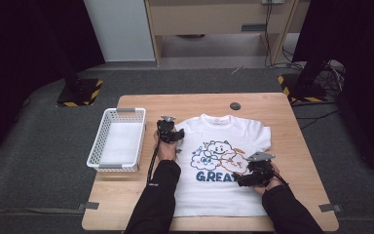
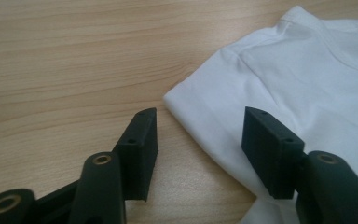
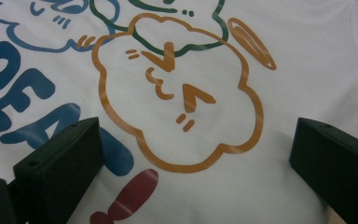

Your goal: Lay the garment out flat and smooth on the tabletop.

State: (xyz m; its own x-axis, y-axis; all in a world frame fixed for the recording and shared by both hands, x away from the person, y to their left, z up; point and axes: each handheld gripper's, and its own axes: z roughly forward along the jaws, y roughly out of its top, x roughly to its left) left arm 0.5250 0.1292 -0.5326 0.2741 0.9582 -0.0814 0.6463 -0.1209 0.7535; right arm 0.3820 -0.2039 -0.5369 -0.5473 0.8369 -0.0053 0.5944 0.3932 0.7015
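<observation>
White cotton covers the middle of the wooden counter (image 1: 292,146): a T-shirt (image 1: 224,195) lies flat and face up, collar towards the far edge, its cartoon cloud print (image 3: 177,93) and the blue lettering (image 1: 214,176) turned to the person. It is spread smooth, which looks like the starting layout for folding, with every edge within reach.

At the shirt's left sleeve (image 2: 223,107) sits the left gripper (image 2: 200,135), low over the counter. Its jaws are spread, one over bare wood and the other over the fabric, so the sleeve's hem runs between them. That straddling stance reads as a line-up for pinching the sleeve edge, though nothing is gripped yet.

The right gripper (image 3: 191,163) hangs over the print on the shirt's right half, just above the orange cloud. Its jaws are also wide apart and hold nothing; cloth lies flat and unpinched between them. From the high view it sits inboard of the shirt's right side, so I judge it is either steadying the body or on its way to that side's edge.

A white plastic basket (image 1: 97,146) stands on the counter to the left of the shirt, close to the left hand (image 1: 166,152) but not touching the shirt. It probably waits there to take the folded shirt.
</observation>
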